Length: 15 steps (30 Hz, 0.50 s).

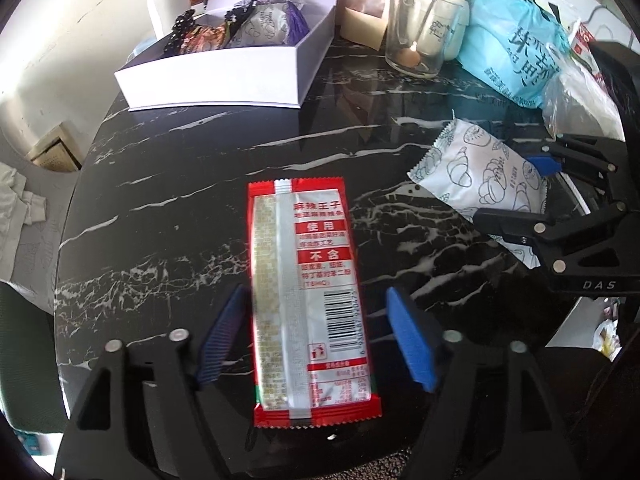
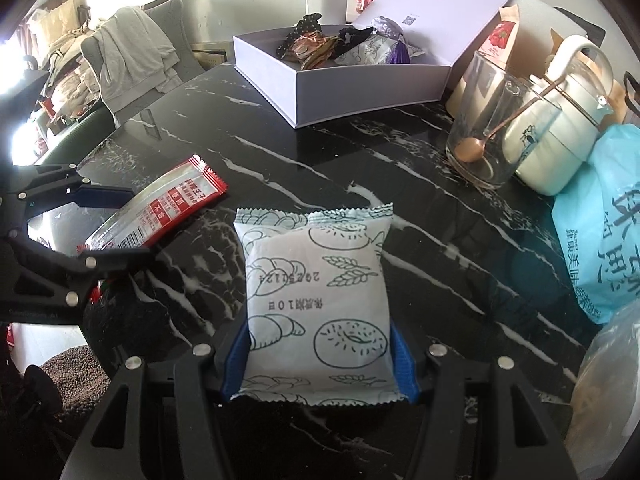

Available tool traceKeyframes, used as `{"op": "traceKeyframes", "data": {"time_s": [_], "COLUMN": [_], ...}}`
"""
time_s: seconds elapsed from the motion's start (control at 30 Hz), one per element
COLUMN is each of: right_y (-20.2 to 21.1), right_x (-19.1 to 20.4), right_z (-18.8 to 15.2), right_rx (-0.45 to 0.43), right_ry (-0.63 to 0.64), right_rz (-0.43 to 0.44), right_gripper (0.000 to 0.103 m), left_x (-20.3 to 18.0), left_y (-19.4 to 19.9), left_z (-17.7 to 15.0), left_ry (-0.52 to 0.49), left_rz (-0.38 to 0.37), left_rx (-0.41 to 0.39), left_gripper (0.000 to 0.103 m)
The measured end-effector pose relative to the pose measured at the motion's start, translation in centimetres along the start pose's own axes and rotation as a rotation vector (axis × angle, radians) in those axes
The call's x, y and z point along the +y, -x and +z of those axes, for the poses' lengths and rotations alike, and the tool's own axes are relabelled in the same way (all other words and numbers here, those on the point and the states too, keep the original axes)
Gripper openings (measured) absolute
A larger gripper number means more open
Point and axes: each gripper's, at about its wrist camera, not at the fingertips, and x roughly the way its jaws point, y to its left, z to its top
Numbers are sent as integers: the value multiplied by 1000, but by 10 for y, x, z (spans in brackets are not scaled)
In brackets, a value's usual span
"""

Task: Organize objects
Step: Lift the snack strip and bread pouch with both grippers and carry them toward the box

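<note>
The round black marble table with white veins point(image 1: 168, 184) curves away to its edge on the left and near sides, and the broad middle of it lies bare between the two snack packets and the far clutter.

At the far side sits an open white rectangular cardboard box point(image 2: 352, 92), its lid tipped back, already filled with dark and purple wrapped snacks. To its right crowd a clear glass cup holding a spoon point(image 2: 484, 128), a white ceramic pot with a handle point(image 2: 560, 148) and a light blue plastic bag with dark lettering point(image 2: 604, 220), which close off the right edge.

The left gripper point(image 1: 316, 340) stands spread, its blue pads clear of the long red and silver foil snack packet point(image 1: 312, 300) that lies flat between them on the table. In the left wrist view the packet's long axis runs from near to far, along the fingers, its barcode towards the near end.

The right gripper point(image 2: 320, 364) pinches the pale blue-white square bread packet with drawn pastries point(image 2: 316, 300), both blue pads pressing against the packet's near side edges. This packet lies on the table to the right of the red one, its crimped ends near and far, its far end towards the box. The two grippers are close side by side, with little room between them.
</note>
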Motion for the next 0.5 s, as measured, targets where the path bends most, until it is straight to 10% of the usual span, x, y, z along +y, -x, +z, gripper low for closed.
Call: {"op": "traceKeyframes", "data": {"time_s": [0.17, 0.5], "right_y": [-4, -11], "right_x": [1, 0], "right_z": [-1, 2], "right_rx": [-1, -13], "right_ry": [3, -35], "right_rz": [2, 26], "right_gripper": [70, 74], "left_x": [2, 10], "left_y": [-3, -1], "left_z": [3, 7], "left_ry": [4, 38], "left_rz": [0, 13], "left_rx": [-12, -55], "left_gripper": [78, 50]}}
